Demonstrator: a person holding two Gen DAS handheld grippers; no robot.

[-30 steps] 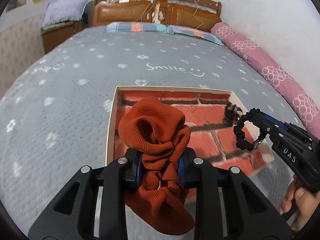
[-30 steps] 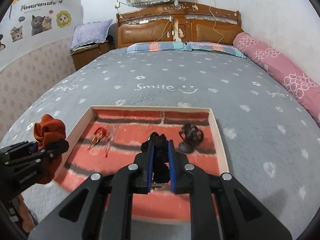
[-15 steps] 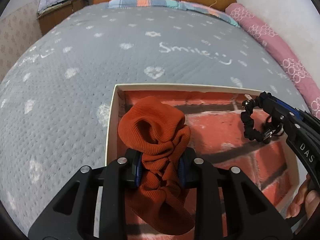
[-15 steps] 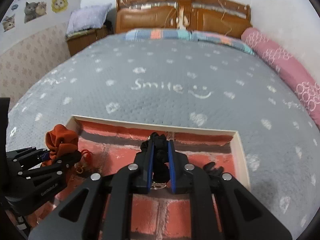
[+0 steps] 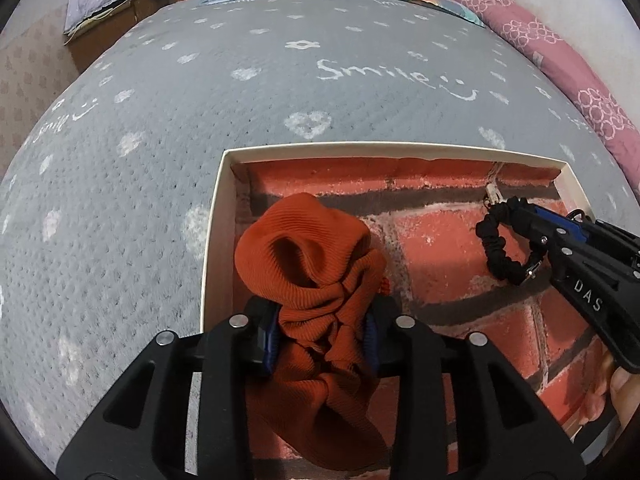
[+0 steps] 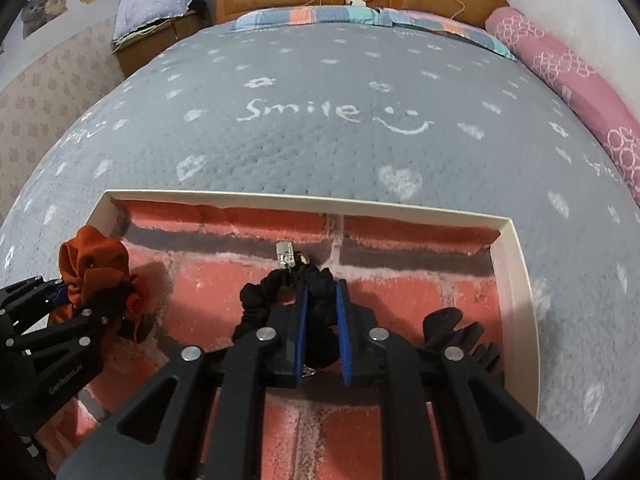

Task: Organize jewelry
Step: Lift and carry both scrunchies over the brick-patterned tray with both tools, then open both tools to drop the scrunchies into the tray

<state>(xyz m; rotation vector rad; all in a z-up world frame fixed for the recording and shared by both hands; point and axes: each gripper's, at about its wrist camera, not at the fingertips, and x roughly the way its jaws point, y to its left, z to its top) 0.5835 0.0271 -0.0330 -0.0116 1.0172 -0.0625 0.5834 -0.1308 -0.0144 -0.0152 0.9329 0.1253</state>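
A shallow cream tray (image 5: 216,232) (image 6: 304,200) lined with red brick print lies on the grey bedspread. A rust-orange scrunchie (image 5: 304,264) (image 6: 90,260) sits between the blue pads of my left gripper (image 5: 322,320) (image 6: 60,296), over the tray's left side; the jaws are opening and the pads still touch the fabric. My right gripper (image 6: 322,292) (image 5: 520,208) is shut on a black scrunchie (image 6: 260,296) (image 5: 496,256) low over the tray's far middle. A small silver charm (image 6: 285,254) shows just beyond it.
A black claw clip (image 6: 452,324) lies in the tray's right part, beside my right gripper. A small red piece (image 6: 138,292) peeks out under the orange scrunchie. A hand (image 5: 624,392) holds the right gripper. A pink bolster (image 6: 560,72) lines the bed's right edge.
Both grippers have come down and forward over the tray, each with its scrunchie. The left jaws stand slightly wider apart than before.
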